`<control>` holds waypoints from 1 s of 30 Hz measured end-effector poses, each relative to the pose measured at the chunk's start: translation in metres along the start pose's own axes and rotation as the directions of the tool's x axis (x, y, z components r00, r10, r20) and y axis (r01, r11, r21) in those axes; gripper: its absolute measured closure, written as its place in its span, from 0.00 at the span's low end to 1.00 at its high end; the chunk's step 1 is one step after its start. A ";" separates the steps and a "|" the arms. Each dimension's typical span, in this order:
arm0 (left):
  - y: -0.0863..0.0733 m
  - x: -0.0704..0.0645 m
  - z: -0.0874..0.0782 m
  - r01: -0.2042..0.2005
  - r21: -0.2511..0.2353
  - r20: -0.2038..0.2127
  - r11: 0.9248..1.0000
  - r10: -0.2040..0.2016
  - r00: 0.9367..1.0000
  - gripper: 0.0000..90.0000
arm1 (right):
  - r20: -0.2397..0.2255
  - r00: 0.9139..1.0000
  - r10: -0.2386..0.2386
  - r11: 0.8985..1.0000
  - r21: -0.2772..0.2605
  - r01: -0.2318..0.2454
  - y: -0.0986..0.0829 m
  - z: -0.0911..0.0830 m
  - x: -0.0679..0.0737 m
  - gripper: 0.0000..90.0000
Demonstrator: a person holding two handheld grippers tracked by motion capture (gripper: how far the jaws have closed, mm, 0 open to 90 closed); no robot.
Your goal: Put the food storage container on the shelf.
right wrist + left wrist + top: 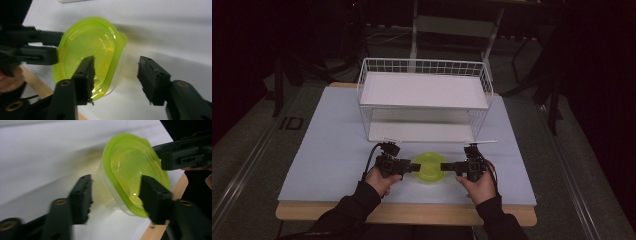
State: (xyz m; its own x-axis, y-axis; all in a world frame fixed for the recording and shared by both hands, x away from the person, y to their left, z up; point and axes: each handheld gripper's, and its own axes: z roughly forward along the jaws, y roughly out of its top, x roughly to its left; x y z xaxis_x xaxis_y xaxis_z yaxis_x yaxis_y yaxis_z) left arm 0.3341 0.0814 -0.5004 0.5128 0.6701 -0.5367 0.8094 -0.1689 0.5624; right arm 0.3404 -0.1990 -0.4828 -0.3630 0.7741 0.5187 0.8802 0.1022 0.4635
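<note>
A round clear container with a yellow-green lid (428, 166) sits on the white table top near the front edge. My left gripper (416, 167) is at its left side and my right gripper (444, 166) at its right, both pointing inward. In the left gripper view the container (130, 170) lies between the spread jaws of my open left gripper (116, 182), one jaw over the lid, one outside the wall. In the right gripper view my right gripper (116, 62) is open too. It straddles the rim of the container (92, 47) the same way.
A white wire rack (422, 90) with two shelves stands at the back of the table top (332, 150). The wooden front edge (412, 212) runs just behind the hands. The surroundings are dark floor and stands.
</note>
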 end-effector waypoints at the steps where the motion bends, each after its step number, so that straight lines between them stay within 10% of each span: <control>1: 0.000 0.000 0.000 0.000 0.000 0.000 1.000 0.000 1.000 0.57 | 0.000 1.000 0.000 1.000 0.000 0.000 0.000 0.000 0.000 0.56; 12: -0.007 -0.009 -0.002 0.030 -0.010 0.030 1.000 -0.029 0.999 0.84 | 0.027 0.999 0.022 1.000 -0.015 -0.022 -0.007 -0.002 0.007 0.88; 30: 0.017 -0.032 -0.049 0.021 -0.086 0.041 0.996 -0.017 0.999 0.91 | 0.048 0.991 -0.129 0.979 -0.151 0.135 0.005 -0.042 0.051 0.89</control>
State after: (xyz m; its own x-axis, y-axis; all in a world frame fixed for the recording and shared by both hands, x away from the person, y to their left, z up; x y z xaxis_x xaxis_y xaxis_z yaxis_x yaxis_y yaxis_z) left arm 0.3178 0.0926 -0.4429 0.5102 0.6425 -0.5718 0.7922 -0.0921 0.6033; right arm 0.3133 -0.1852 -0.4244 -0.4584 0.7834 0.4197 0.7670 0.1102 0.6321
